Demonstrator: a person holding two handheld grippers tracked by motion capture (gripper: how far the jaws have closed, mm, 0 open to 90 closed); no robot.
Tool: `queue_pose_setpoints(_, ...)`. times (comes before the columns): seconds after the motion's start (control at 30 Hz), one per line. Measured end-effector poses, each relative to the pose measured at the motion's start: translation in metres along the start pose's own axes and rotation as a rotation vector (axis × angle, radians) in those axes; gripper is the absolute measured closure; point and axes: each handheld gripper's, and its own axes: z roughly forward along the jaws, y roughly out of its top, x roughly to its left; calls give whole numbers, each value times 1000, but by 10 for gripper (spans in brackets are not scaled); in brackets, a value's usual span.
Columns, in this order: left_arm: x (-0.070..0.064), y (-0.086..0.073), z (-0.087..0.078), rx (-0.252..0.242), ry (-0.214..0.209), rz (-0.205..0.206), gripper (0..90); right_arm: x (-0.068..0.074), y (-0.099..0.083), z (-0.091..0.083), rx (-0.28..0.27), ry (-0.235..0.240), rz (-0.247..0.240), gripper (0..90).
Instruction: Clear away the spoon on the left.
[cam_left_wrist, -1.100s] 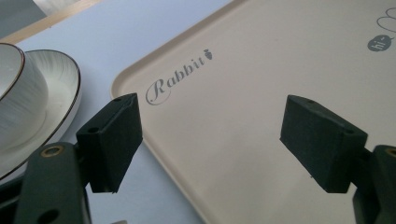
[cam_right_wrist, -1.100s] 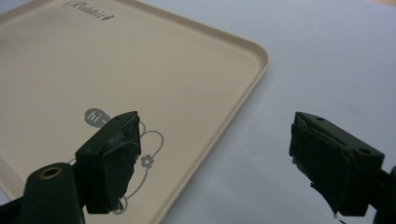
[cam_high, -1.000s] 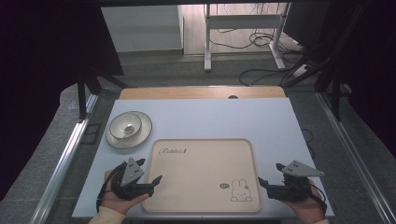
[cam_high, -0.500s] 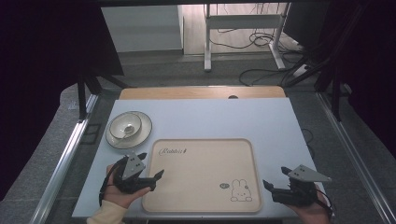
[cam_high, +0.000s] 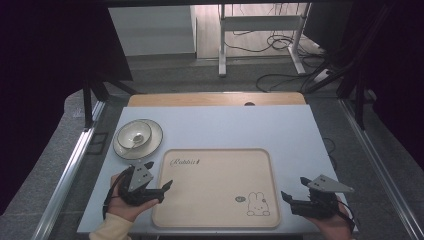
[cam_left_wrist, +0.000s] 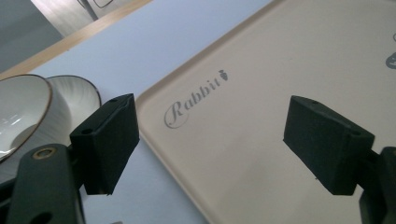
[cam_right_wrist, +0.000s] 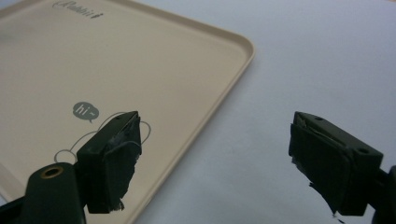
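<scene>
A beige tray (cam_high: 215, 175) with "Rabbit" lettering and a bunny drawing lies at the table's near middle. My left gripper (cam_high: 160, 175) is held at the tray's left edge, open. In the left gripper view, the left gripper (cam_left_wrist: 219, 149) has the tray's (cam_left_wrist: 280, 70) rim running between its jaws. My right gripper (cam_high: 292, 189) is open just off the tray's near right corner. In the right gripper view, the right gripper's (cam_right_wrist: 215, 158) jaws straddle the tray's (cam_right_wrist: 116, 60) right edge. Nothing is held in either gripper.
A white bowl (cam_high: 134, 134) sits on a white plate (cam_high: 154, 135) beyond the left gripper, close to the tray's far left corner; bowl (cam_left_wrist: 18, 112) and plate (cam_left_wrist: 77, 95) lie left of the jaws. The pale blue tabletop (cam_high: 280, 130) ends in a wooden strip (cam_high: 215, 99).
The left gripper has edged slightly forward along the tray's left side. The right gripper has drifted back towards the near edge and a little to the right. Both stay open.
</scene>
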Motion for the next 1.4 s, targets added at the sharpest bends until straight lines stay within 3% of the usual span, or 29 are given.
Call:
queue_pose_setpoints(0.3, 13, 3, -3, -9, 26, 5, 181, 2, 2, 0, 7, -13, -11, 172)
queue_pose_setpoints(0.53, 21, 2, -2, -8, 70, 9, 185, -1, 1, 6, 27, -16, -8, 172)
queue_pose_setpoints(0.87, 32, -1, -13, -23, 125, -3, 189, -2, 0, 4, 33, -34, -16, 173)
queue_pose_setpoints(1.0, 39, -4, -17, -25, 164, -18, 190, 1, 1, 4, 33, -37, -23, 173)
queue_pose_setpoints(1.4, 64, -19, -19, -22, 207, -81, 217, 1, 0, 5, 47, -50, -30, 173)
